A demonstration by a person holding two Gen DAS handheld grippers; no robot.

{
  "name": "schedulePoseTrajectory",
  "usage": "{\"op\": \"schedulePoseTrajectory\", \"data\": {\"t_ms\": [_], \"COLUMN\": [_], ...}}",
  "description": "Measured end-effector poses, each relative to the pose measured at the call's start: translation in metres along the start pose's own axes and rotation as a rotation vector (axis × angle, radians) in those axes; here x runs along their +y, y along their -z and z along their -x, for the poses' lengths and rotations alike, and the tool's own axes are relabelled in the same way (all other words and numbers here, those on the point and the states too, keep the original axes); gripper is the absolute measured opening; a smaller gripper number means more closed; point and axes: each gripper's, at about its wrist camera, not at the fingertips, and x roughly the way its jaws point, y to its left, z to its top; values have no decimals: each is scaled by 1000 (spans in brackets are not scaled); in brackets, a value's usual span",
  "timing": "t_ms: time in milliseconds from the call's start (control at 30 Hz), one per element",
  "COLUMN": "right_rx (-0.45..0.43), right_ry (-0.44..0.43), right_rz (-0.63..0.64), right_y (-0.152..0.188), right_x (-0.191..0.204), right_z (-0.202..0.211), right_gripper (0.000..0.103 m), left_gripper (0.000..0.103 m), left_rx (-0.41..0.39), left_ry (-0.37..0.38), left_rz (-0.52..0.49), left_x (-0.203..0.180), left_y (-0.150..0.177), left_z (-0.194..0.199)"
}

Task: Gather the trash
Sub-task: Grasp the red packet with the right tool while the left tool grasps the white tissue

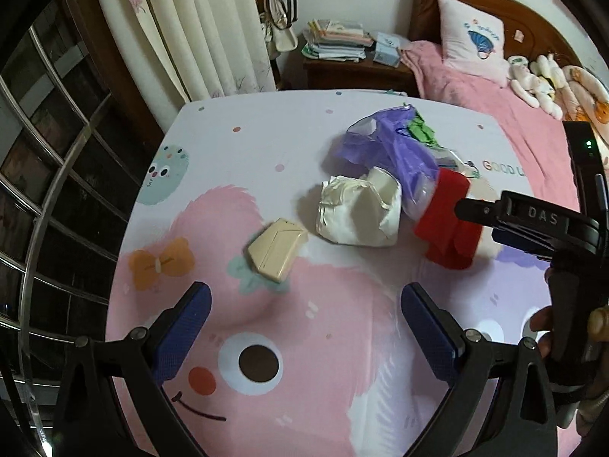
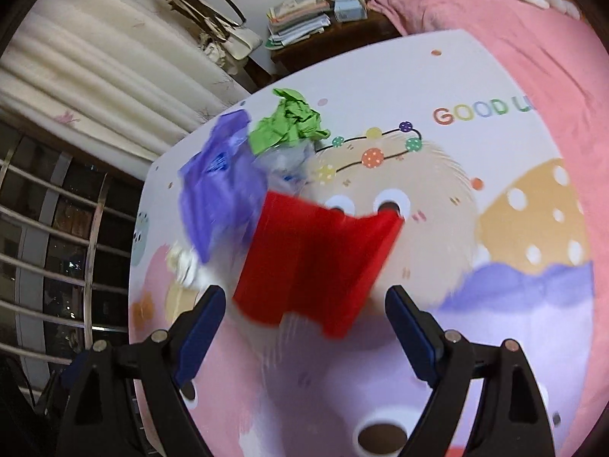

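Trash lies on a table under a cartoon-printed cloth (image 1: 304, 342). A small beige box (image 1: 276, 249) sits just ahead of my left gripper (image 1: 304, 304), which is open with nothing between its fingers. Behind the box lie a crumpled white wrapper (image 1: 357, 213), a purple plastic bag (image 1: 388, 144), a green paper wad (image 1: 420, 129) and a folded red sheet (image 1: 445, 221). My right gripper (image 2: 304, 304) is open, hovering close over the red sheet (image 2: 319, 255), pads apart from it. The purple bag (image 2: 220, 186), green wad (image 2: 289, 122) and white wrapper (image 2: 186, 262) lie to the sheet's left.
A bed with a pink blanket (image 1: 495, 87) and pillow borders the table's far right. A wooden nightstand (image 1: 350, 68) stacked with books stands behind it. Curtains (image 1: 205, 26) and a barred window (image 1: 49, 190) are at left. A person's hand (image 1: 548, 327) holds the right gripper.
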Motion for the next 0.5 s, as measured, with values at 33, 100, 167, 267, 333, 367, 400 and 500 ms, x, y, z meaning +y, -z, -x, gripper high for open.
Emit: {"op": "schedulePoseTrajectory", "data": {"t_ms": [33, 100, 167, 267, 333, 367, 400, 500], "right_rx": [9, 16, 27, 37, 35, 33, 28, 23], "right_ry": [-2, 9, 41, 52, 45, 44, 45, 37], "right_rz": [-18, -34, -36, -19, -5, 1, 11, 23], "right_y": [-5, -10, -14, -16, -16, -15, -14, -14], "right_x": [-3, -6, -7, -6, -6, -6, -6, -8], "right_z": [-6, -13, -22, -30, -32, -32, -31, -28], "right_gripper": [87, 87, 87, 87, 87, 86, 85, 78], "left_gripper": [99, 99, 99, 99, 99, 99, 99, 99], "left_rx": [4, 15, 21, 22, 24, 26, 28, 42], "left_ry": [-1, 1, 1, 2, 9, 13, 15, 27], "left_rz": [4, 14, 19, 20, 19, 18, 17, 11], "left_x": [0, -1, -2, -4, -6, -7, -8, -11], "left_y": [-2, -8, -14, -21, -26, -28, -30, -36], "left_z": [-2, -9, -14, -19, -22, -23, -25, -34]}}
